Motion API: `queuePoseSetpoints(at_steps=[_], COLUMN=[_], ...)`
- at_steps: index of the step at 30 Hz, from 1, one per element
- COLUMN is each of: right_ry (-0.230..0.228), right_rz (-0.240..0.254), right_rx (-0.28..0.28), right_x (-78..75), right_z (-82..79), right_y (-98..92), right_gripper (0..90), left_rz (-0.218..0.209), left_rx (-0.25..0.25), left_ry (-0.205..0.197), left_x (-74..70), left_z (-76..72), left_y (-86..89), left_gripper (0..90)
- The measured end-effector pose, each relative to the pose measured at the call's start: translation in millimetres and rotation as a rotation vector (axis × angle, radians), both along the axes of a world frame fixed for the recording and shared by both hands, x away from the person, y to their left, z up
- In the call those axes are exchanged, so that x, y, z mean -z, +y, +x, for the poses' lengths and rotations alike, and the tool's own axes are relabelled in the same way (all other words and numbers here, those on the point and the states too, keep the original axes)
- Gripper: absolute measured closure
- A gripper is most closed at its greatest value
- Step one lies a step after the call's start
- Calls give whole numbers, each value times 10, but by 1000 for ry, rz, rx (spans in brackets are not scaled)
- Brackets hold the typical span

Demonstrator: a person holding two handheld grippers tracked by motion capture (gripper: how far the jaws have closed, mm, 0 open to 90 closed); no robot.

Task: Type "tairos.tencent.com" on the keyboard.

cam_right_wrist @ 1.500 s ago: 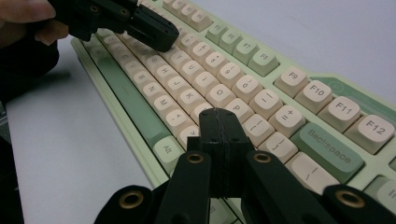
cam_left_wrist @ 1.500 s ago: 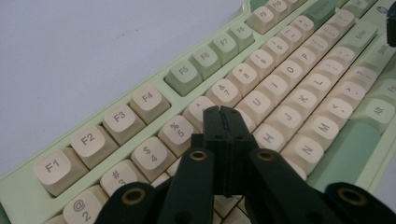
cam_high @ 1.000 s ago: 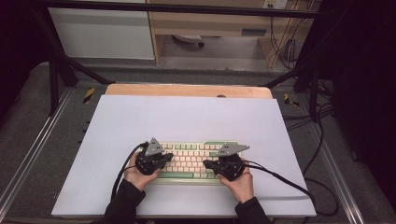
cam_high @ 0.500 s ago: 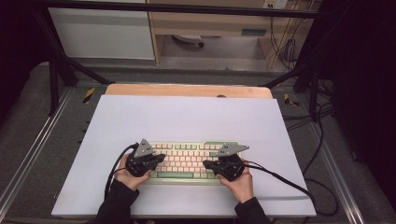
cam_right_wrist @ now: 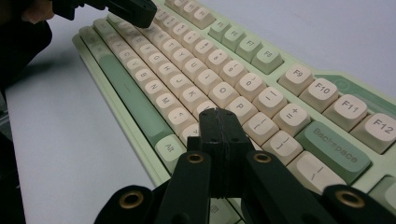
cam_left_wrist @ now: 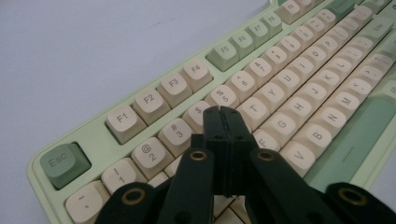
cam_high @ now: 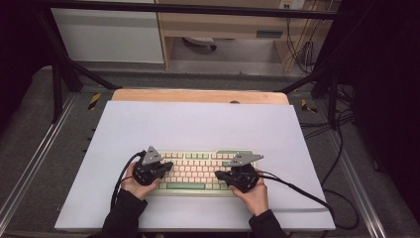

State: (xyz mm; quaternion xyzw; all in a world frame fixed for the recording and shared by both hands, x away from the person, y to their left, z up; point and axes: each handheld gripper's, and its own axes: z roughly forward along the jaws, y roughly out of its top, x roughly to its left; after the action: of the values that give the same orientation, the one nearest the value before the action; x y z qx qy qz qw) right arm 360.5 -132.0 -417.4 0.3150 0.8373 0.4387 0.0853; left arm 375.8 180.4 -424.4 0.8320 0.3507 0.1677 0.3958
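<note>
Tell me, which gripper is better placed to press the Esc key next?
Probably the left gripper. Its shut jaws hover over the letter rows at the keyboard's left end, with Esc close by. The right gripper sits over the far end, near Backspace.

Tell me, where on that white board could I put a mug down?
The board is bare beyond the keyboard, up to the wooden edge, and along both its sides. It is crowded at the keyboard, where the left gripper and right gripper hover, shut.
</note>
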Motion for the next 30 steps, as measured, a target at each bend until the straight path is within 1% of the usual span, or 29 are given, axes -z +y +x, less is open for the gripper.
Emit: queuePoseSetpoints(at_steps=[12,16,18,23,25,30], right_ry=[1,0,0,-3,-3,-3], right_rz=[-1,-2,-2,-1,-1,3], right_rx=[-1,-1,-1,-1,-1,0], right_x=[1,1,0,-10,-10,-13], right_z=[1,0,-1,-3,-3,-7], right_y=[0,-1,0,-7,-7,-4], right_gripper=[900,900,900,900,900,900], left_rz=[8,15,25,19,9,1], left_rx=[-3,2,5,8,10,17], left_ry=[5,2,7,5,4,3], left_x=[38,48,60,56,37,-3], left_z=[20,15,16,7,-6,-45], left_y=[-2,-12,-22,-19,-15,4], left_gripper=[900,900,900,900,900,899])
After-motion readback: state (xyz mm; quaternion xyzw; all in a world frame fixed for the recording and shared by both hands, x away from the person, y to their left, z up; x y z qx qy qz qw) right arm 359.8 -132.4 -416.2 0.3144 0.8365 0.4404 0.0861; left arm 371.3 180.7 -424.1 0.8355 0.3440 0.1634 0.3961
